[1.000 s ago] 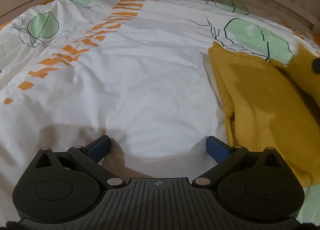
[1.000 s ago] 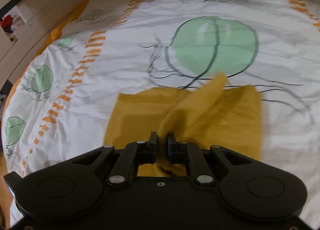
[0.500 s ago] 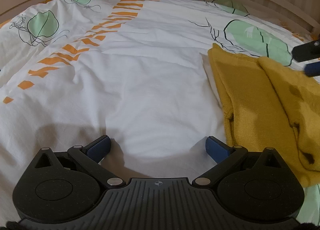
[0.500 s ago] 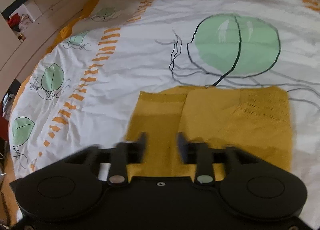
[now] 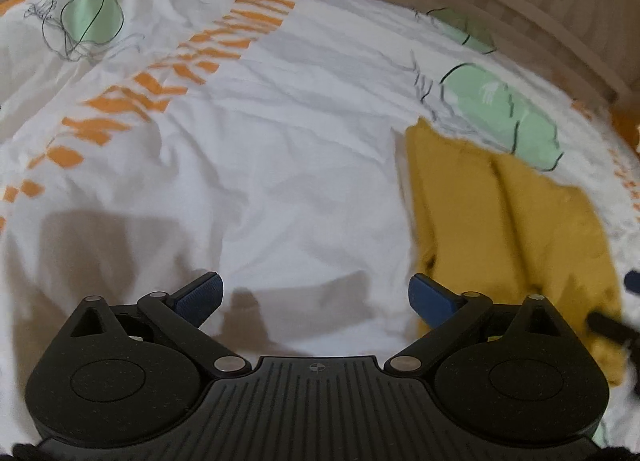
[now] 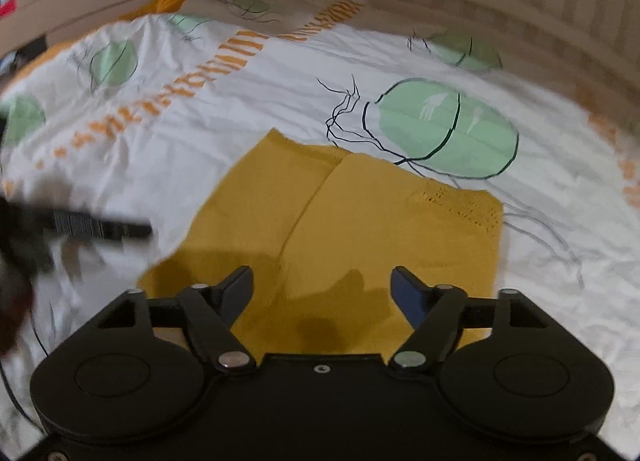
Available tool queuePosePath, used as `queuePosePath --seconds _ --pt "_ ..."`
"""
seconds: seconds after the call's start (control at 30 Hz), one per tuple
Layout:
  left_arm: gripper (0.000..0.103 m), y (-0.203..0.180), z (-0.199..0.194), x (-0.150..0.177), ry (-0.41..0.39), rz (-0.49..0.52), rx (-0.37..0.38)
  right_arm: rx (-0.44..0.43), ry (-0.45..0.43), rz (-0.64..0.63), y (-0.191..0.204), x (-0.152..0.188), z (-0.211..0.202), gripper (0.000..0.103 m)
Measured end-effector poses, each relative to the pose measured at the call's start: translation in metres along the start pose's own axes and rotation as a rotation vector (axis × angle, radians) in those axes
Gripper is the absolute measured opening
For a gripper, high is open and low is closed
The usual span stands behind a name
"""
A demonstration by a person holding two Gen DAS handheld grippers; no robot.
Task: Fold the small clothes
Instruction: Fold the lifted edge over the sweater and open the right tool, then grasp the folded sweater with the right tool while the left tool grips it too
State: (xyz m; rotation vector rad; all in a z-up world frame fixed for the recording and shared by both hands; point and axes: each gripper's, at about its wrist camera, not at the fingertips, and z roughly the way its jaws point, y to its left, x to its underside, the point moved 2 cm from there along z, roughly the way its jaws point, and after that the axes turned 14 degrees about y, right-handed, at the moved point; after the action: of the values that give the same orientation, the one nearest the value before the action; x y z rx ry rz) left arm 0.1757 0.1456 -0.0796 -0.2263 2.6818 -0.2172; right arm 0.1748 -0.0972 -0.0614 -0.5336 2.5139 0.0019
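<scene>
Now: mustard knit garment point(image 6: 352, 221) lies folded flat, centre frame, on the leaf-print bed cover point(image 6: 240, 109) | right tool point(image 6: 322, 289) above it, jaws opening, nothing gripped | left tool point(image 5: 316, 297) wide, empty, over bare cover.

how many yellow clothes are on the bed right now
1: a mustard garment lies folded on the white duvet, just ahead of the right gripper; others may be out of view.

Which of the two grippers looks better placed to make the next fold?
Probably the right hand-held gripper: its opening jaws hover above the mustard-yellow knitted cloth. The left hand-held gripper hovers above bare sheet beside it.
</scene>
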Motion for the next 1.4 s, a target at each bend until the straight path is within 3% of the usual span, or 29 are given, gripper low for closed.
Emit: queuePosePath --seconds 0.13,0.23,0.3,0.37,0.4,0.47,0.53,0.77,0.83,0.87,0.9,1.13,1.4 --pt "0.100 -0.015 -0.020 -0.011 -0.029 0.070 0.039 0.108 -0.085 -0.107 0.026 0.016 -0.004 0.086" --pt "0.100 -0.029 -0.027 -0.022 -0.024 0.109 0.119 0.110 -0.096 -0.147 0.036 0.020 0.001 0.080" --pt "0.100 -0.041 -0.026 -0.029 -0.008 0.128 0.163 0.093 -0.088 -0.157 0.039 0.020 0.006 0.064" --pt "0.098 -0.053 -0.022 -0.037 0.017 0.149 0.206 0.071 -0.072 -0.158 0.040 0.021 0.012 0.058" --pt "0.098 -0.058 -0.018 -0.041 0.032 0.155 0.244 0.065 -0.067 -0.154 0.039 0.020 0.015 0.057" --pt "0.085 -0.069 -0.010 -0.047 0.080 0.154 0.314 0.071 -0.062 -0.148 0.038 0.021 0.021 0.057" --pt "0.085 -0.078 0.002 -0.053 0.128 0.146 0.361 0.074 -0.060 -0.153 0.037 0.024 0.025 0.057" --pt "0.084 -0.108 0.037 -0.064 0.222 0.158 0.386 0.093 -0.075 -0.184 0.038 0.033 0.029 0.054" --pt "0.084 -0.110 0.040 -0.064 0.243 0.148 0.408 0.090 -0.053 -0.178 0.032 0.032 0.033 0.033" --pt "0.084 -0.113 0.042 -0.065 0.251 0.146 0.410 0.089 -0.047 -0.168 0.028 0.032 0.033 0.018" --pt "0.084 -0.114 0.042 -0.065 0.255 0.148 0.410 0.074 -0.049 -0.146 0.022 0.031 0.032 0.014" --pt "0.084 -0.126 0.052 -0.068 0.281 0.152 0.391 -0.004 -0.132 0.047 -0.018 0.032 0.014 0.012" --pt "0.084 -0.138 0.068 -0.069 0.336 0.132 0.433 -0.052 -0.137 0.143 -0.038 0.034 0.010 0.012"
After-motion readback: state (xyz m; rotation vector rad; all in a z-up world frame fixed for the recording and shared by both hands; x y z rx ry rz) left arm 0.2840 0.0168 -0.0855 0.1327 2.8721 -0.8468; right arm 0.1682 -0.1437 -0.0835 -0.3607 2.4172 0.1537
